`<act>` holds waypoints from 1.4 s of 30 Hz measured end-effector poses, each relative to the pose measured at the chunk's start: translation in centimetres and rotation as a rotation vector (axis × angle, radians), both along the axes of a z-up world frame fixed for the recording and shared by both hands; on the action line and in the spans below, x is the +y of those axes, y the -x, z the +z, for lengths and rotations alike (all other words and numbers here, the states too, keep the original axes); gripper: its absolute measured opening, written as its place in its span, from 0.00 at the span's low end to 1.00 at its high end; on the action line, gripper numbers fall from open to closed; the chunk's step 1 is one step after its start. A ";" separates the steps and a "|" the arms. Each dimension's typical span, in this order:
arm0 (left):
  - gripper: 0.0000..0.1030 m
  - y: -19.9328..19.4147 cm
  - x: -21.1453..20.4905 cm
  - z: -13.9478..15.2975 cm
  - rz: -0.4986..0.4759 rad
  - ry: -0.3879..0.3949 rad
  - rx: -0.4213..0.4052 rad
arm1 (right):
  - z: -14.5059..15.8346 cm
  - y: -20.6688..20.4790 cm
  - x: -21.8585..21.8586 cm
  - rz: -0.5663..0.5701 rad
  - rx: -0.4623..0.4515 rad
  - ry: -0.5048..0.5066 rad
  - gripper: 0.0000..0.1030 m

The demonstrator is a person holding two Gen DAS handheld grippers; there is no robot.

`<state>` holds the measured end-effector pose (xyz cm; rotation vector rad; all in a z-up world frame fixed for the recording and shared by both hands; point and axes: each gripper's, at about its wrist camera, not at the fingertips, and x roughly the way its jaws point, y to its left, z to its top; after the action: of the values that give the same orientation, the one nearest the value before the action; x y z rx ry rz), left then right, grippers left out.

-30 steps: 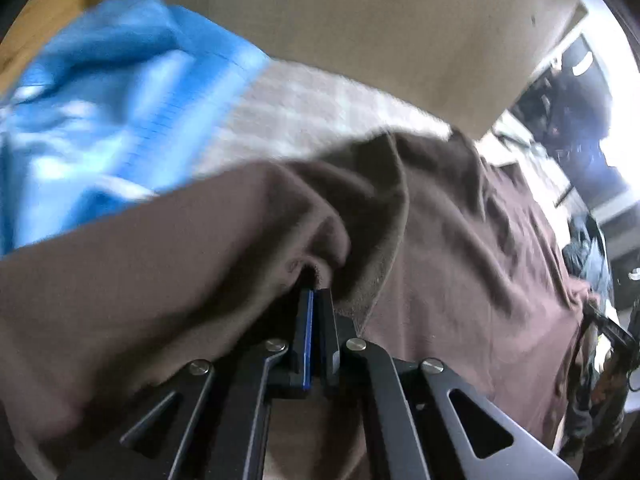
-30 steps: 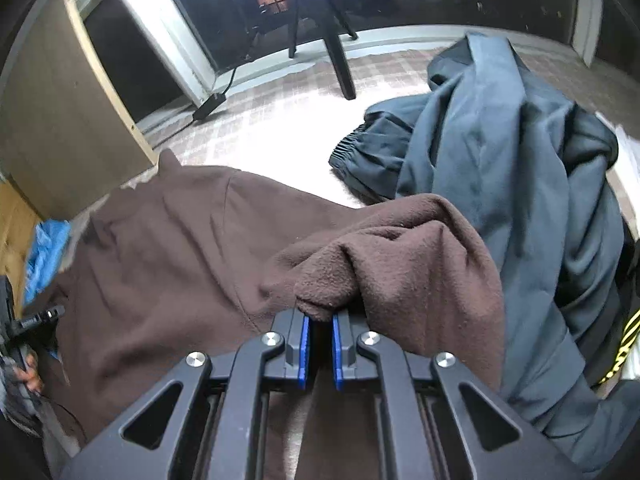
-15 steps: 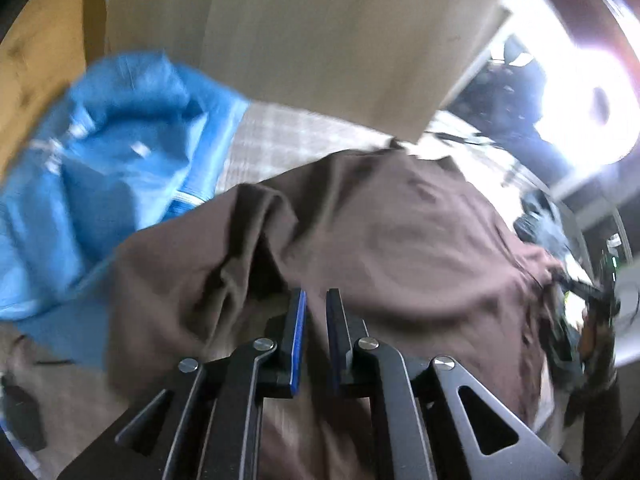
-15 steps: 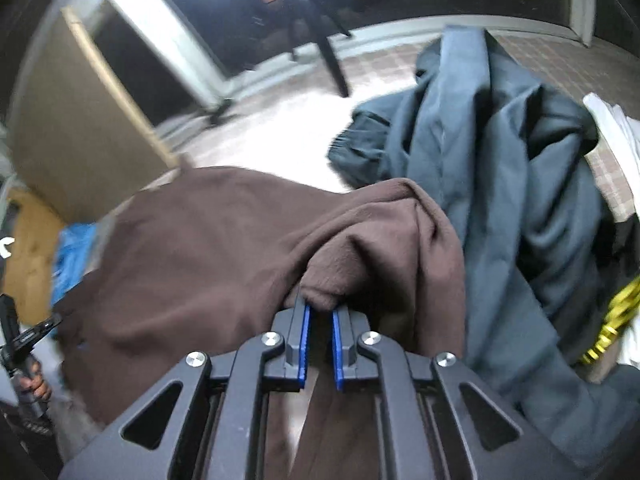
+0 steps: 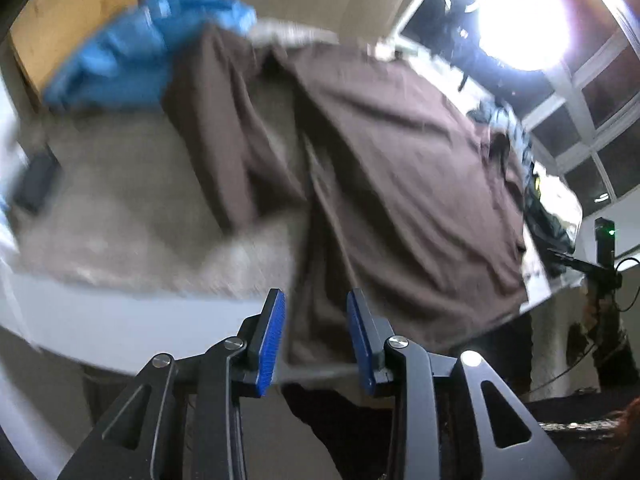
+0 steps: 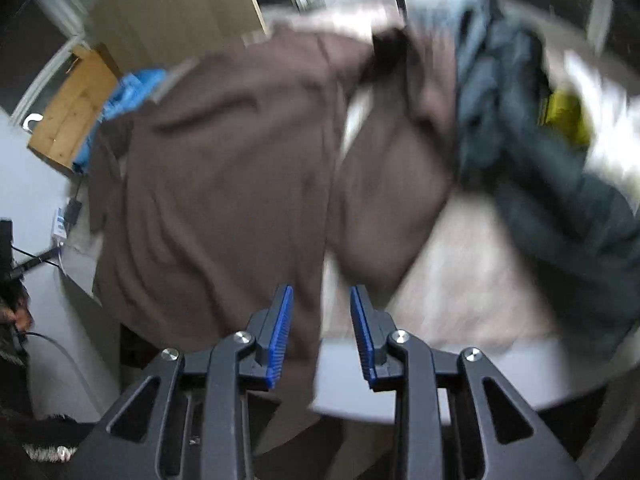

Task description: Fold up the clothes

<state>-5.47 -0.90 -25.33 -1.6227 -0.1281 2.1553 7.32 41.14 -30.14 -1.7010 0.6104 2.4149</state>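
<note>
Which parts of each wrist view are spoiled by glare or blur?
Left wrist view: white glare burns out the upper right, and the bed surface is smeared. Right wrist view: the grey garment and brown garment are motion-blurred.

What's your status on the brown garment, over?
Left gripper and right gripper jaws opening, nothing pinched. Brown garment spread out, hem over the edge. Grey clothes crowd its right.

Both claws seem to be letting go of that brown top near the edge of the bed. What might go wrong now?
The brown garment hangs over the near edge of the bed, so, with the left gripper and right gripper opening, it could slide off. Its sleeve lies bunched against the grey clothes, which may spoil the fold.
</note>
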 end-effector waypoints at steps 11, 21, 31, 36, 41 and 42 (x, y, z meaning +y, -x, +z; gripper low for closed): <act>0.28 -1.0 3.5 -3.7 -0.080 0.164 0.043 | -4.0 -1.1 -2.9 0.061 -0.041 -0.017 0.29; 0.03 -0.2 2.8 -4.0 -0.060 0.146 0.042 | -3.8 -1.4 -3.7 0.113 0.006 -0.028 0.05; 0.01 -1.1 -4.0 1.6 0.100 -0.080 0.024 | 2.8 -3.7 -1.7 0.021 0.187 0.031 0.04; 0.01 -0.7 -4.6 -2.4 0.121 0.013 -0.038 | -1.4 -2.5 -2.2 -0.001 0.044 0.015 0.04; 0.02 0.1 -4.5 -3.0 0.100 0.078 -0.086 | -1.8 -1.1 -2.6 0.049 -0.079 -0.017 0.08; 0.02 0.3 -4.9 -2.2 0.106 0.099 -0.077 | -1.1 -0.9 -2.5 0.058 -0.097 -0.037 0.10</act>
<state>-5.80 -5.79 -27.50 -1.7929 -0.1356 2.2094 8.23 38.65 -31.26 -1.8331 0.5066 2.3489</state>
